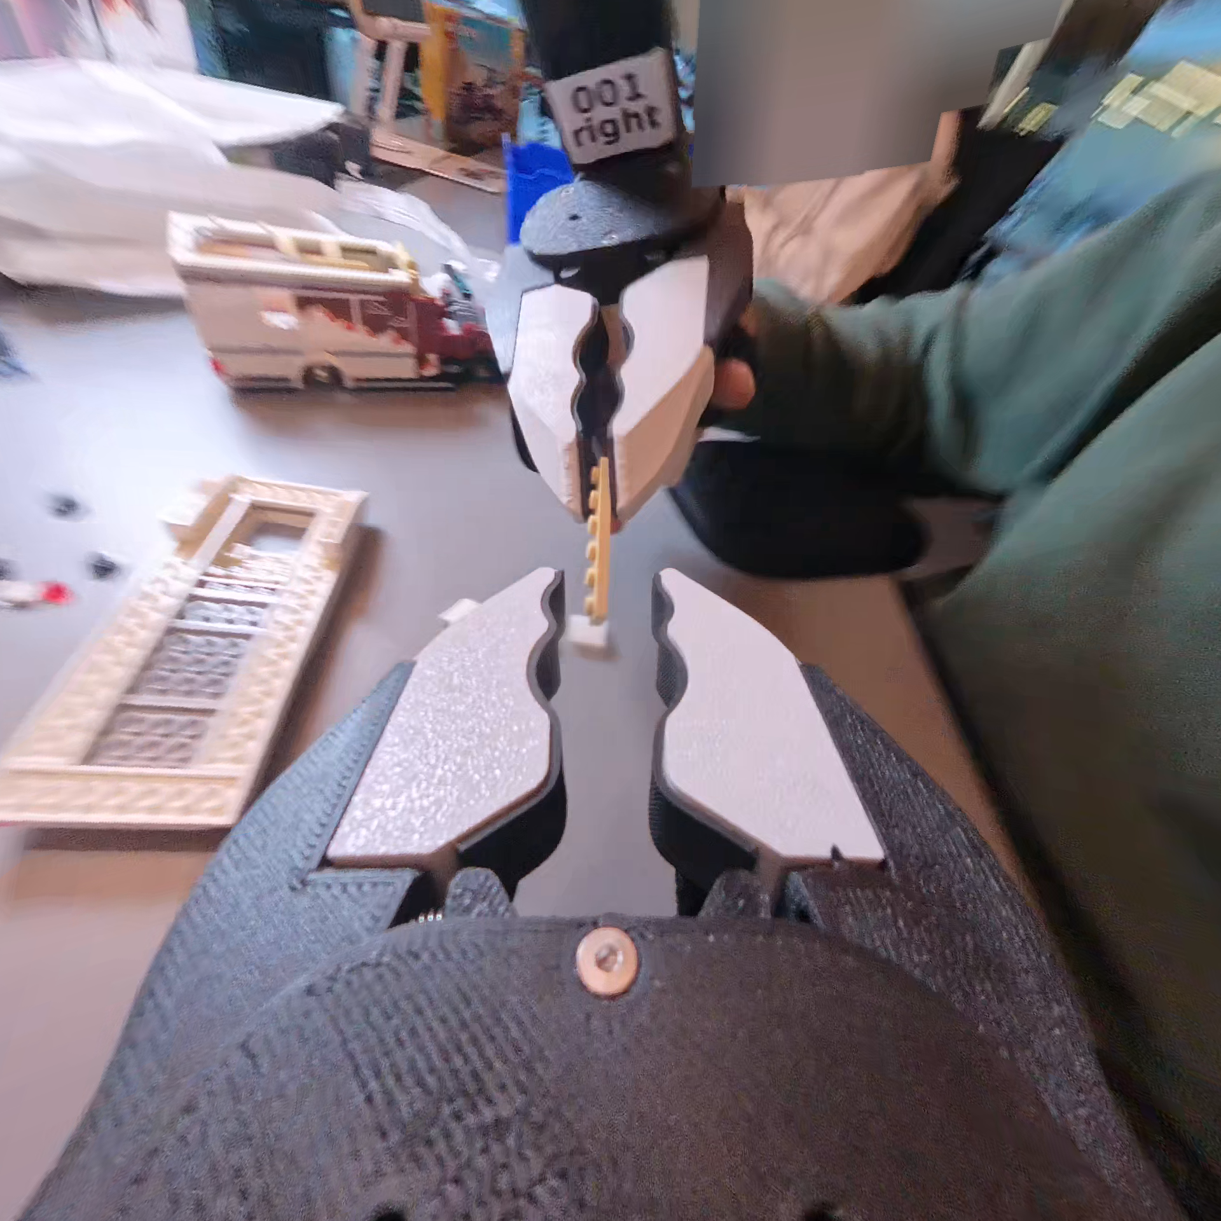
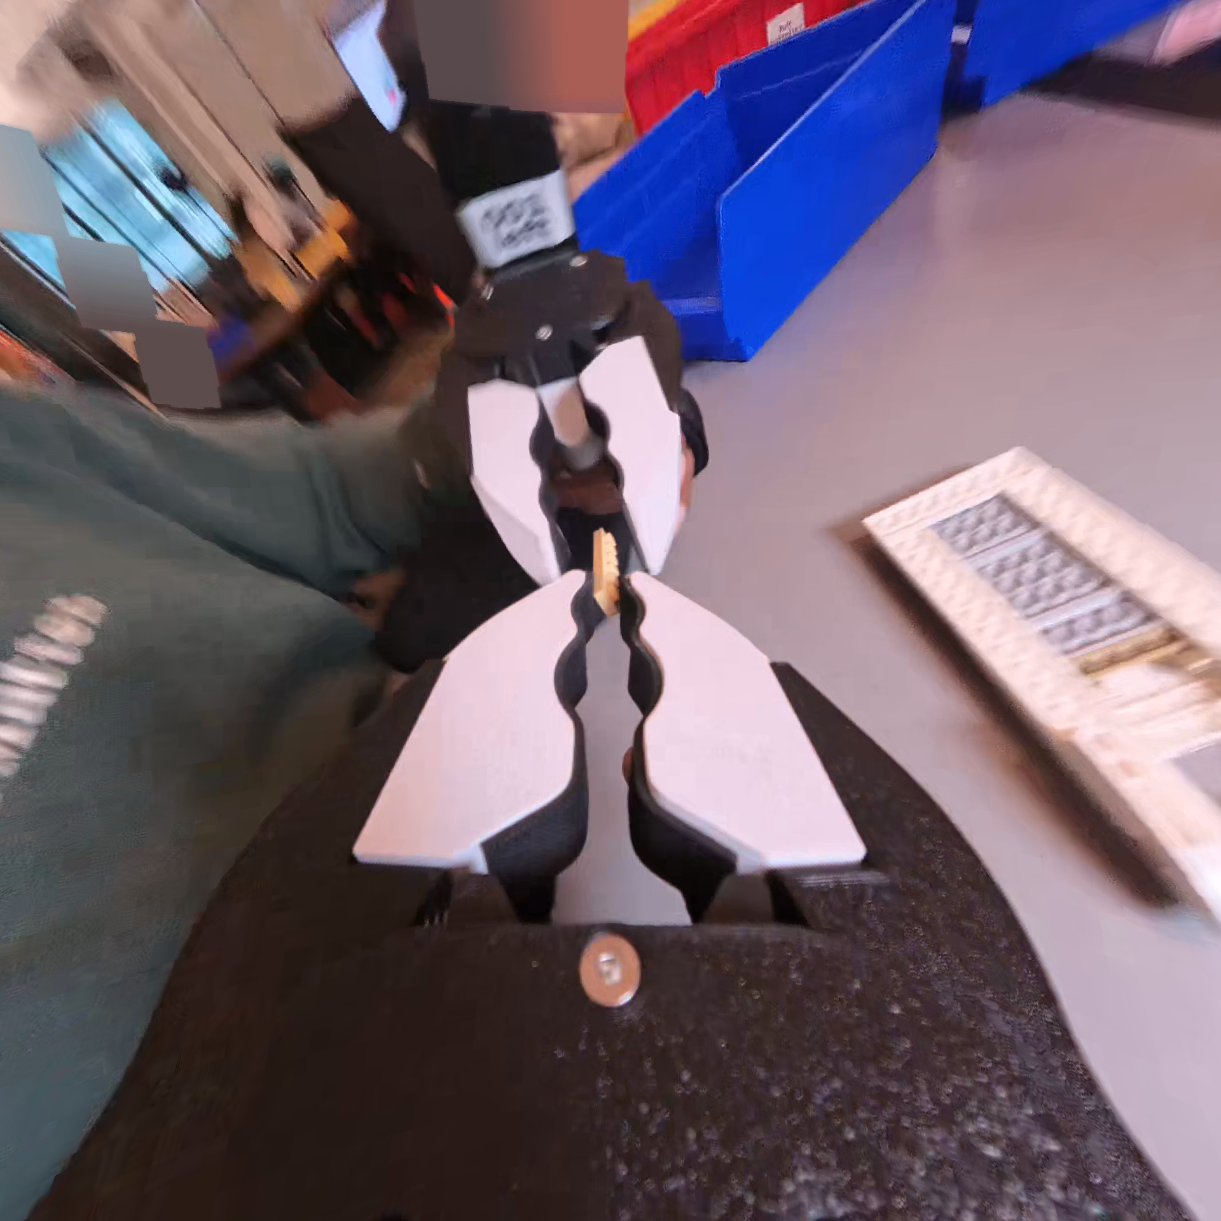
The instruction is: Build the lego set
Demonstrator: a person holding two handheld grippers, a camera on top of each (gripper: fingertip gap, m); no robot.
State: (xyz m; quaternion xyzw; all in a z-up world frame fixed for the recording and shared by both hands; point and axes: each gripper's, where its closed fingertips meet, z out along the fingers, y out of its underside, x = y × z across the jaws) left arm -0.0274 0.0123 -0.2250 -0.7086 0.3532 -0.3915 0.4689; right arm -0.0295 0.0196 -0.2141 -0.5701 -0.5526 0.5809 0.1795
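Two grippers meet tip to tip above a grey table [image 1: 429, 462]. Right gripper [image 2: 604, 598] is clenched on one end of a tan studded brick strip [image 1: 598, 548]; left gripper [image 1: 608, 594] stands released, fingers apart either side of the strip's free end. Nearby lie a small white brick [image 1: 590, 634], a tan brick panel [image 1: 178, 661] and a toy van [image 1: 317, 310].

A white rectangular label [image 1: 613, 109] with dark printed characters sits on the black handle of the right gripper [image 1: 598, 509]. A similar white label [image 2: 517, 223], blurred beyond reading, sits on the left gripper [image 2: 598, 548]. Pale lettering [image 2: 46, 667] on the green sweatshirt is unreadable.
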